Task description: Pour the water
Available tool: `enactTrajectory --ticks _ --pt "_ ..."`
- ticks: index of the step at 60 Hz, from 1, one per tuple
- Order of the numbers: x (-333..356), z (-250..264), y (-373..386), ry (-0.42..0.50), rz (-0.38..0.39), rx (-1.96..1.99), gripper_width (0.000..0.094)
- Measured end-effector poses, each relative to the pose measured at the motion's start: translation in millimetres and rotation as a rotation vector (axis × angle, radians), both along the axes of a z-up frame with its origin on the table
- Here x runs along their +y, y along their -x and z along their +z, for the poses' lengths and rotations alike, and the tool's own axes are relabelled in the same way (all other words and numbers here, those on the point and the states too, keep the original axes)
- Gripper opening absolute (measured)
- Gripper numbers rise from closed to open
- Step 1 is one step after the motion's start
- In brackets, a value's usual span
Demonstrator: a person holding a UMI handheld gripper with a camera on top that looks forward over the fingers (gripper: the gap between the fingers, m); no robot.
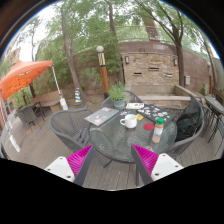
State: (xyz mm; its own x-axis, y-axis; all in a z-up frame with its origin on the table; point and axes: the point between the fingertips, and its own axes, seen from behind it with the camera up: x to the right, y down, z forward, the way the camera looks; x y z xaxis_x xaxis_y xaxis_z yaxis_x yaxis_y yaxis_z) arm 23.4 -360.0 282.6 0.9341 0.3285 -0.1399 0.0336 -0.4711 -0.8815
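A round glass patio table [110, 135] stands on a wooden deck, well beyond my fingers. On it are a white mug [129, 121], a bottle with a red cap and green label [157, 130] and a small white cup [148, 127] beside it. My gripper [112, 160] is open and empty, its magenta pads [80, 158] wide apart, held back from the table's near edge with only deck boards between them.
A book or tablet [101, 116] and a potted plant [118, 97] sit on the table. Metal chairs [68, 127] surround it, one with a dark bag [188, 120]. An orange umbrella [22, 76] and a brick wall [155, 70] stand behind.
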Motion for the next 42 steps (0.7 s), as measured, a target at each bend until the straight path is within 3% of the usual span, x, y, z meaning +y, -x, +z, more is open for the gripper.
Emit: enactTrajectory --ticks 20,42 --pt "31 -41 -60 -0.039 -0.143 -0.049 0.0822" --pt "217 -137 -185 -0.17 -0.289 -0.048 0.0832"
